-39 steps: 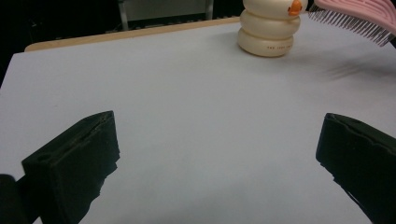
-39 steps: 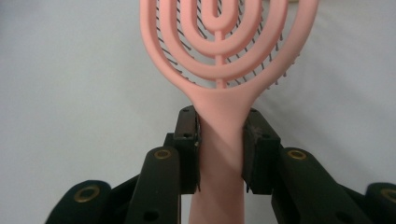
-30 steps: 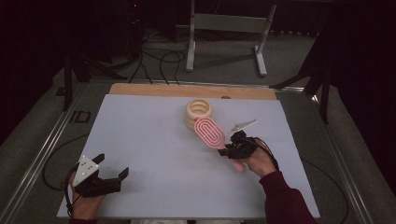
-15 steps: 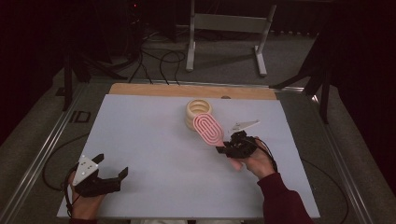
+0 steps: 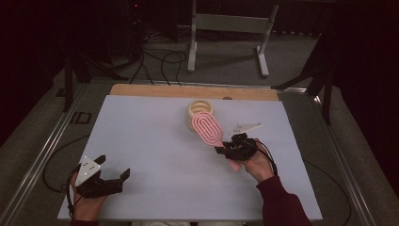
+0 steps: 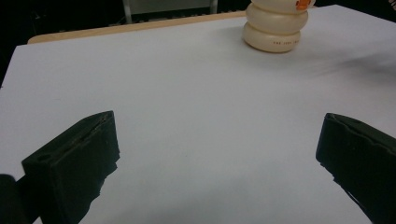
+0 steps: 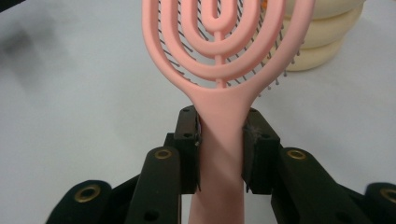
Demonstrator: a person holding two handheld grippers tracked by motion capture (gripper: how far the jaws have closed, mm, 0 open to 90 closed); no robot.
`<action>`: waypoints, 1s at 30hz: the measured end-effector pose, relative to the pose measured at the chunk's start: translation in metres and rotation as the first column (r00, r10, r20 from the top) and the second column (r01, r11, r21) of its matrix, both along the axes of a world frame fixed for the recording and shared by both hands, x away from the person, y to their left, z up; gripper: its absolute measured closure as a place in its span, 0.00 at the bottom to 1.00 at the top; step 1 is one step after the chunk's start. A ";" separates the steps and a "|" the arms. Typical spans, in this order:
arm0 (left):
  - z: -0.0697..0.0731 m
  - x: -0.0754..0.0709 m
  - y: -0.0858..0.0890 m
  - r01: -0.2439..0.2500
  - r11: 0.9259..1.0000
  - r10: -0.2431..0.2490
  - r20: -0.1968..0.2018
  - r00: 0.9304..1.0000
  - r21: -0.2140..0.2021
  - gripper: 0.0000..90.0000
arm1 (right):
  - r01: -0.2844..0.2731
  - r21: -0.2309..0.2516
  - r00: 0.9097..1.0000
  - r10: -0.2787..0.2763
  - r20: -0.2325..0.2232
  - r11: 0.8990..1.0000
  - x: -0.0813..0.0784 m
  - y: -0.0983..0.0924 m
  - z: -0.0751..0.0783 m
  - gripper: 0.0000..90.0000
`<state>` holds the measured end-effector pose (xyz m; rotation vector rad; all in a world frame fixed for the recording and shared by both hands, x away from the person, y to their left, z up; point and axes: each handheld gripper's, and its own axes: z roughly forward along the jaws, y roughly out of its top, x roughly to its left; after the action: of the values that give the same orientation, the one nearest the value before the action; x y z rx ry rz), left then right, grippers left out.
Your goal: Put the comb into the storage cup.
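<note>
A pink vented hairbrush (image 5: 207,128) (image 7: 219,56) is held up off the white table, its oval head near a cream ribbed round container (image 5: 199,109) (image 6: 276,28) (image 7: 322,37). My right gripper (image 5: 225,150) (image 7: 220,149) is shut on the brush's handle, pads pressing both sides. My left gripper (image 5: 113,170) (image 6: 219,154) rests open at the near left corner of the table, with nothing between its fingers.
The white tabletop (image 5: 155,141) has a wooden strip (image 5: 193,91) along its far edge. Beyond it on the floor stand a metal frame (image 5: 226,33) and loose cables (image 5: 155,61). Metal rails run along both sides of the table.
The right gripper and brush have shifted very slightly; the left gripper has kept still.
</note>
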<state>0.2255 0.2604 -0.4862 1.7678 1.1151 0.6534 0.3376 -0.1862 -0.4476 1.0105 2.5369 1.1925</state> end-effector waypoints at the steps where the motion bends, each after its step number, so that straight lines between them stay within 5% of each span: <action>1: 0.000 0.000 0.000 0.001 1.000 -0.001 -0.001 1.000 0.000 0.00 | 0.002 0.004 1.000 -0.002 0.003 1.000 0.000 0.000 0.000 0.79; 30: 0.003 0.003 -0.005 0.007 1.000 -0.007 -0.004 1.000 -0.006 0.00 | 0.001 0.102 0.996 -0.010 0.089 0.995 -0.008 0.013 0.004 0.79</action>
<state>0.2283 0.2552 -0.4829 1.7678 1.1123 0.6421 0.3298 -0.1731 -0.4432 0.9619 2.4257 1.3465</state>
